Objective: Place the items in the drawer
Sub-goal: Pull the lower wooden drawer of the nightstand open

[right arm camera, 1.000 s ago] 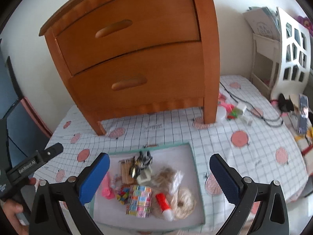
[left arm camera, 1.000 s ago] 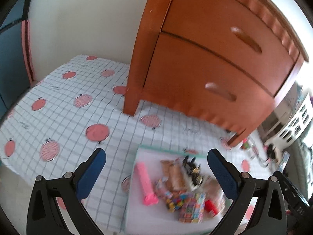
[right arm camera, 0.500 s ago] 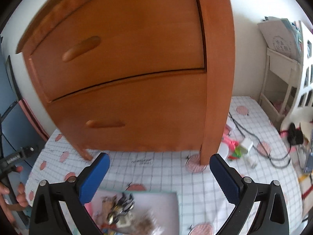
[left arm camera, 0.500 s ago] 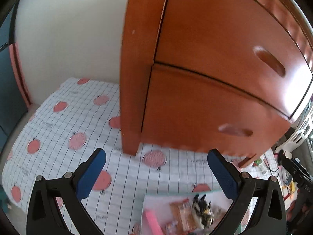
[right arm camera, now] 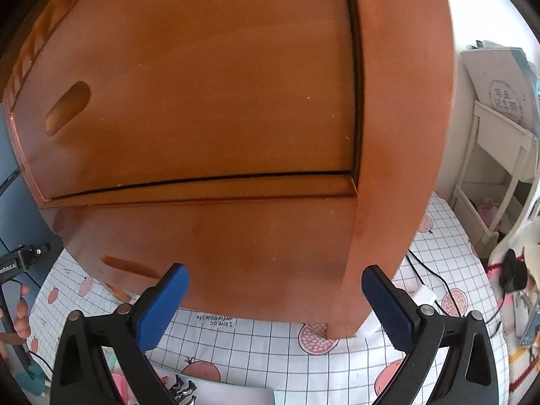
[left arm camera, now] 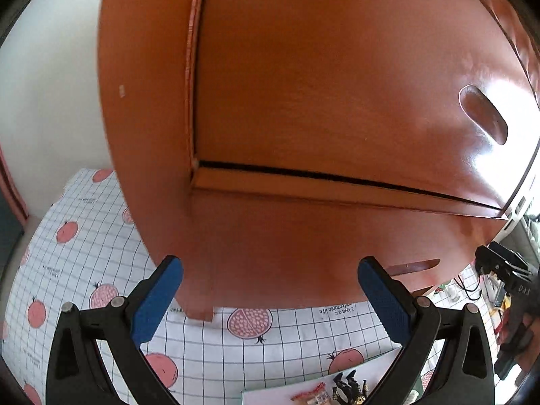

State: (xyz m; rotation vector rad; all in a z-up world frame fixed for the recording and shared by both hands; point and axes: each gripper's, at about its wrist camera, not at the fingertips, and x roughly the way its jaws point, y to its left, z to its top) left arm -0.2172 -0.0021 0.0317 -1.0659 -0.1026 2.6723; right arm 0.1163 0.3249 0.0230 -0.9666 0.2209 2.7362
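Left wrist view: the left gripper (left arm camera: 270, 290) stands wide open and empty, its black arms ending in blue ribbed pads (left arm camera: 156, 300), and in the right wrist view the right gripper (right arm camera: 275, 303) is spread just as wide with nothing between its blue pads (right arm camera: 388, 310). Beneath both lies a white cloth (left arm camera: 84, 246) printed with a thin dark grid and pink pomegranates, smooth and flat. At the bottom edge of the left view the corner of a pale tray (left arm camera: 270, 398) shows, carrying a small wrapped snack (left arm camera: 312, 395) and a dark, spiky trinket (left arm camera: 349, 383); the tray's far edge (right arm camera: 233, 392) also peeks into the right view, between the gripper's arms. Just beyond stands the wooden nightstand (left arm camera: 303, 236), glossy reddish-brown, on square legs, filling most of both views. Its lower drawer (right arm camera: 209, 253) and upper drawer (left arm camera: 337, 84) are both shut, their curved fronts facing the grippers and running long from side to side, parted by a thin dark gap. Each has an oval recessed handle: the upper one (left arm camera: 483, 114) lies toward the right in the left view, the lower one (right arm camera: 130, 267) low at the left in the right view. Behind the nightstand is a plain white wall (left arm camera: 50, 101). To the right sit a cream shelf unit (right arm camera: 499, 175), dark cables (right arm camera: 435, 280) and a white plug (right arm camera: 423, 294) on the cloth.
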